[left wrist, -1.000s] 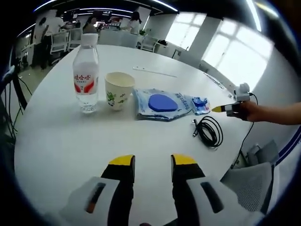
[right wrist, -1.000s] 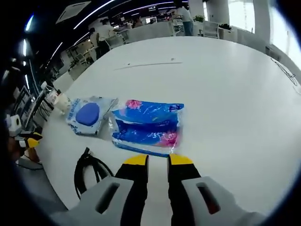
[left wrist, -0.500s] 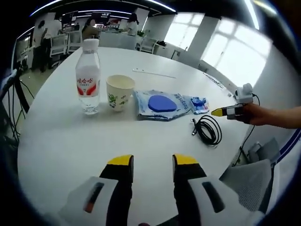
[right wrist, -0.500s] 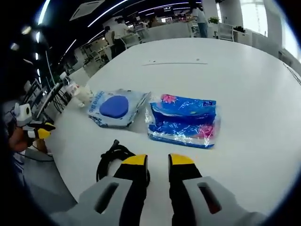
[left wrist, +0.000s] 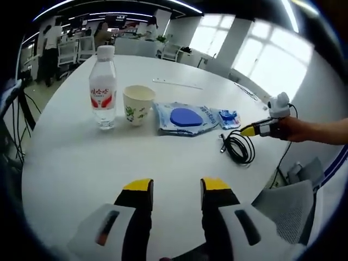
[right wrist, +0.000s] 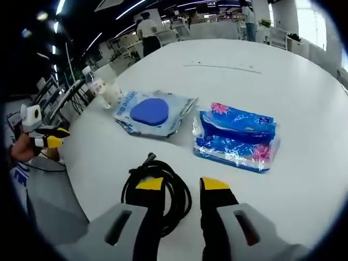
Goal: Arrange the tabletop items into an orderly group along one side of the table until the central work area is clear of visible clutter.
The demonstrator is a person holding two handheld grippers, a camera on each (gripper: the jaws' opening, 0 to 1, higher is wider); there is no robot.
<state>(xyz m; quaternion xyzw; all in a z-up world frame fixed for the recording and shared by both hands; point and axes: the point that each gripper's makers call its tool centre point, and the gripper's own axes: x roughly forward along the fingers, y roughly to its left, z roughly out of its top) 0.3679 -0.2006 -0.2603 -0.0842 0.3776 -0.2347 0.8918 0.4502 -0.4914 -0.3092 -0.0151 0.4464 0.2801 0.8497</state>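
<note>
**Loose cable may slide or uncoil at the counter edge**

The right hand-held gripper [right wrist: 182, 185] hovers with its jaws narrowly apart and empty, over the black coiled cable [right wrist: 156, 191] that lies near the edge of the white round counter [right wrist: 304, 98]. A poor pinch on one loop could drag the coil off the edge or open it. At 1 o'clock from the cable lies the blue plastic tissue pack [right wrist: 236, 137], at 12 o'clock the clear bag with a blue disc [right wrist: 151, 112]. The left hand-held gripper [left wrist: 175, 186] is open a little, empty, well apart from the clear plastic water bottle [left wrist: 103, 87] and the white paper cup [left wrist: 137, 104].
</note>
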